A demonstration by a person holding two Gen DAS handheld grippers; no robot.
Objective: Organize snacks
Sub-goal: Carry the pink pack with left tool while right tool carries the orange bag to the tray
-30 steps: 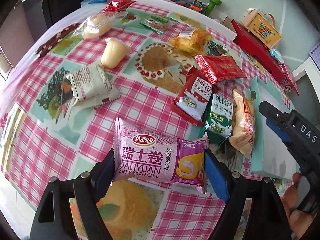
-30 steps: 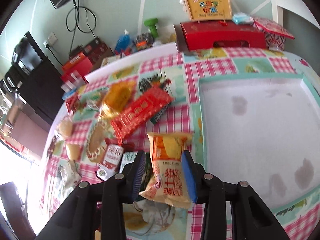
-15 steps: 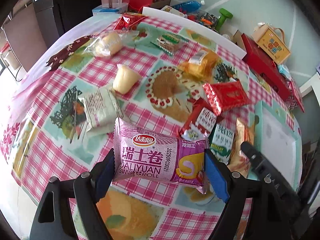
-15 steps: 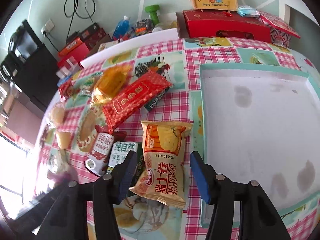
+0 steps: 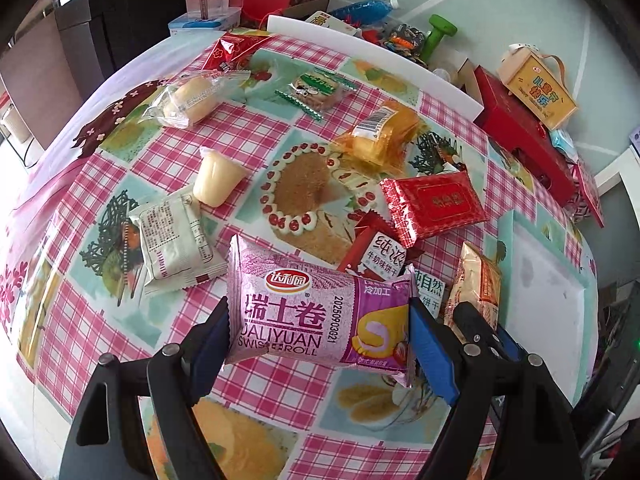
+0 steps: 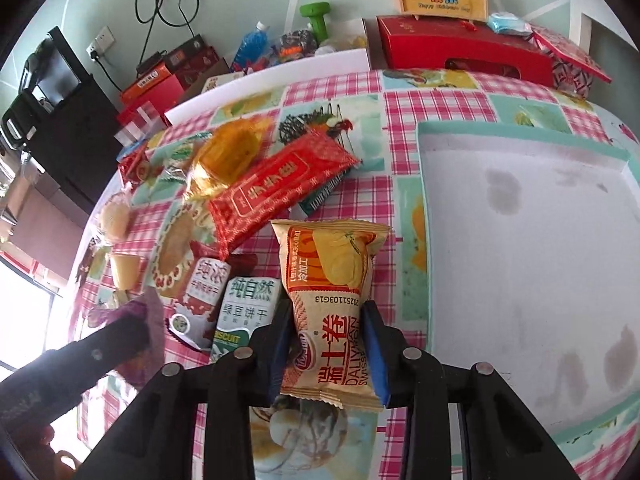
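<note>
Left wrist view: the left gripper (image 5: 318, 334) has its fingers (image 5: 212, 332) spread wide and pressed on the two short ends of the purple Swiss roll pack (image 5: 316, 316), which it carries clear of the surface (image 5: 120, 320) near that surface's near edge. Gripping end to end likely keeps the soft cake from being crushed across its middle. The pack's long axis runs straight across between the fingers, side to side in this view, with the printed face toward the camera and its lettering upright.

In the right wrist view the right gripper (image 6: 328, 344) has just been closing, and its fingers (image 6: 374, 344) now stand narrow, clamped on the flanks of the orange Swiss roll pack (image 6: 332, 300). The pack is pinched across its width in its lower half, so its long axis points away from the gripper, toward the far edge of the surface, with its crimped top seam farthest out. I cannot tell whether it is already off the cloth or only resting on it.

This pack sits right beside the left rim of the white tray (image 6: 520, 260), which holds no snacks. Both rolls are probably bound for it as one matched group. The red packet (image 6: 276, 188) and the biscuit packs (image 6: 244, 312) lie loose near the surface's middle.
</note>
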